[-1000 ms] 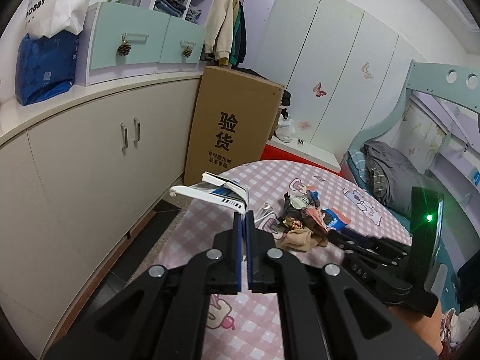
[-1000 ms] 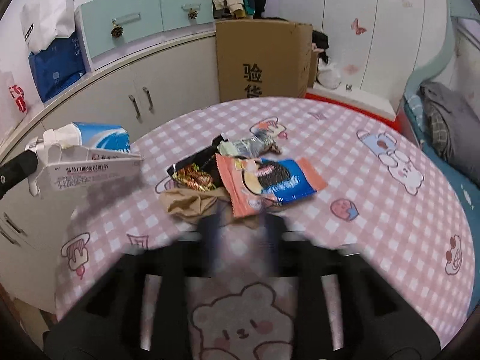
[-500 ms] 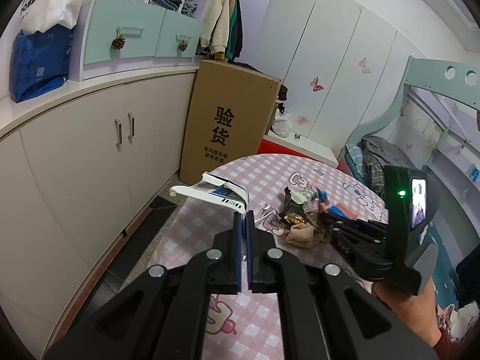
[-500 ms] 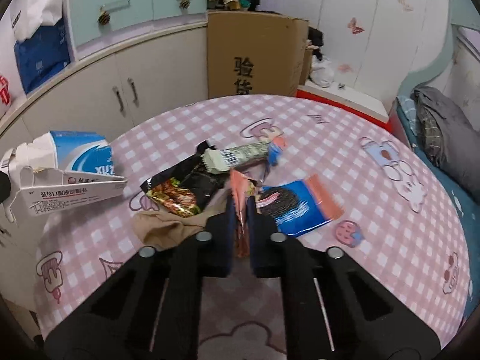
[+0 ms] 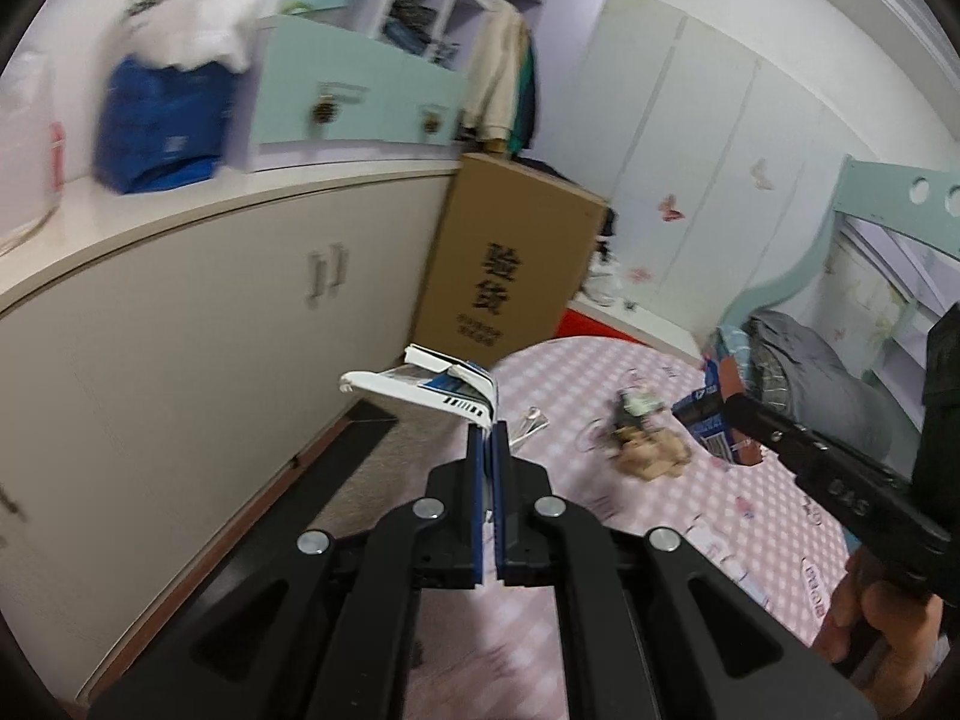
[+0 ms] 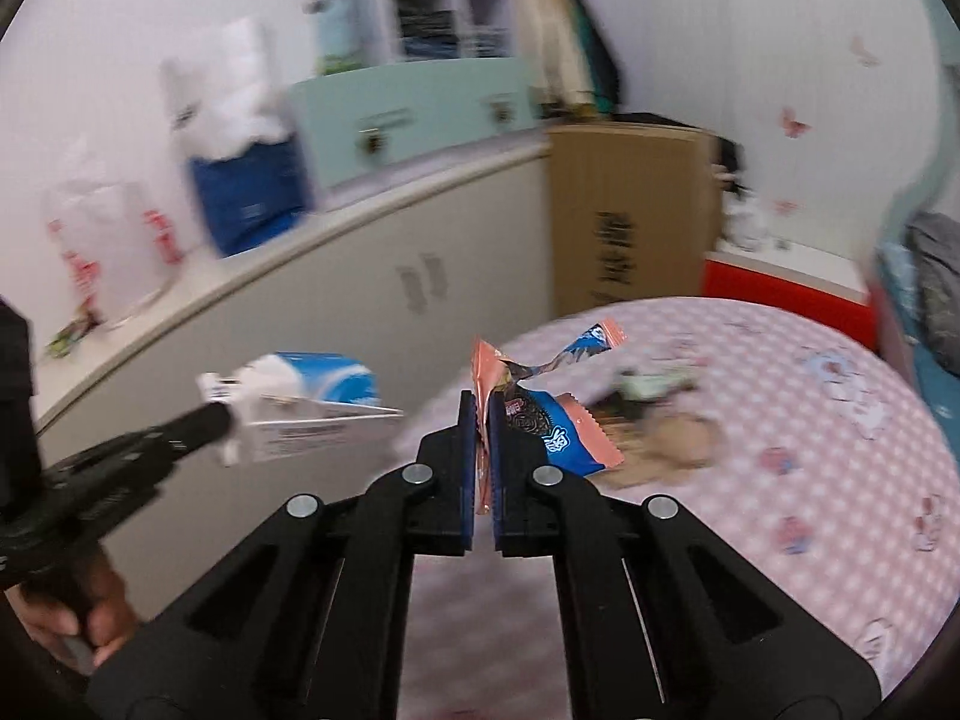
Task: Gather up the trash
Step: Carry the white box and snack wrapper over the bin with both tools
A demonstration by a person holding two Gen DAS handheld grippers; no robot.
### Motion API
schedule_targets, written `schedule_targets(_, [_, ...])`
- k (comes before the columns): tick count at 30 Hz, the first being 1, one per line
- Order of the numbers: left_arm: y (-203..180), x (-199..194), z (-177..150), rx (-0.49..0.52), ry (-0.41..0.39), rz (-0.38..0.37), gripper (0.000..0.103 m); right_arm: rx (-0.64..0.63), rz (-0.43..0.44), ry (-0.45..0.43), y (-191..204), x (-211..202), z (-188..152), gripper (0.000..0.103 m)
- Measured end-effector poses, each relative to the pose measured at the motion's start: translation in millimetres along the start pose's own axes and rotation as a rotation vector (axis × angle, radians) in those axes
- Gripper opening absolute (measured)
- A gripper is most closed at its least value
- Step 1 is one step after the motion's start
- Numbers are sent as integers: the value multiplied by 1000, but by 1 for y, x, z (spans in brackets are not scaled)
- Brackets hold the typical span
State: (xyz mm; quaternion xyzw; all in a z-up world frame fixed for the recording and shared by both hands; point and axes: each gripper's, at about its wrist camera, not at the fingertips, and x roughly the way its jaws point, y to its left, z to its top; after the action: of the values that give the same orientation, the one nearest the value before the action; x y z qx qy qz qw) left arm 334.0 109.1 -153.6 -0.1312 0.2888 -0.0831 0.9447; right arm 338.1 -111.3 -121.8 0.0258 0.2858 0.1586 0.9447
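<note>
My left gripper (image 5: pixel 489 432) is shut on a white and blue milk carton (image 5: pixel 420 387) and holds it in the air past the table's left edge. The carton also shows in the right wrist view (image 6: pixel 312 402). My right gripper (image 6: pixel 480 402) is shut on a pink and blue cookie wrapper (image 6: pixel 540 414), lifted above the pink checked table (image 6: pixel 810 480). The wrapper also shows in the left wrist view (image 5: pixel 714 420). A pile of remaining wrappers and a brown crumpled piece (image 5: pixel 648 450) lies on the table.
White cabinets (image 5: pixel 210 360) run along the left, with a tall cardboard box (image 5: pixel 510 264) beside them. A bed with grey bedding (image 5: pixel 798 372) is at the right. Bags (image 6: pixel 240 180) stand on the counter.
My right gripper has closed on the cookie wrapper and lifted it off the pile. Both grippers have swung left and upward, with the carton still held in the left one.
</note>
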Motion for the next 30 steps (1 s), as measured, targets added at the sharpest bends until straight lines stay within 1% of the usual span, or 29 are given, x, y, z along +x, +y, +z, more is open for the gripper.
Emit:
schedule_targets(2, [20, -13, -5, -26, 5, 24, 2, -17, 79, 15, 34, 5, -6, 4])
schedule_targets(4, [48, -27, -15, -57, 20, 66, 2, -40, 126, 31, 63, 13, -13, 4])
schedule_targets(5, [65, -33, -22, -80, 28, 88, 2, -52, 151, 46, 77, 18, -17, 4])
schedule_targets(8, [100, -40, -42, -123, 57, 134, 2, -85, 228, 113, 126, 46, -41, 4])
schedule_targets(11, [141, -31, -71, -184, 122, 179, 2, -107, 262, 180, 157, 74, -69, 4])
schedule_targets(12, [157, -22, -87, -213, 159, 201, 2, -108, 278, 218, 168, 89, -82, 4])
schedule_targets(14, [180, -4, -111, -253, 217, 219, 2, -114, 284, 281, 183, 114, -108, 4])
schedule_targets(15, [189, 5, -121, -271, 245, 224, 2, -117, 291, 329, 191, 133, -126, 4])
schedule_targets(17, [206, 27, -142, -298, 307, 230, 2, -119, 286, 391, 201, 158, -149, 4])
schedule_targets(18, [215, 41, -155, -314, 350, 235, 2, -116, 290, 444, 205, 178, -168, 4])
schedule_targets(19, [223, 54, -166, -325, 384, 243, 2, -105, 294, 477, 206, 188, -180, 4])
schedule_targets(20, [229, 65, -177, -337, 415, 251, 2, -88, 295, 540, 206, 208, -198, 4])
schedule_targets(21, [237, 80, -190, -350, 456, 255, 3, -78, 293, 570, 205, 219, -208, 4])
schedule_targets(22, [242, 90, -199, -361, 481, 257, 3, -68, 282, 602, 203, 231, -220, 4])
schedule_targets(24, [251, 110, -220, -368, 542, 261, 3, -52, 252, 658, 197, 254, -243, 4])
schedule_targets(28, [259, 139, -245, -383, 608, 265, 4, -6, 228, 744, 183, 284, -279, 4])
schedule_targets(30, [263, 151, -253, -399, 635, 247, 5, 9, 215, 763, 177, 291, -290, 4])
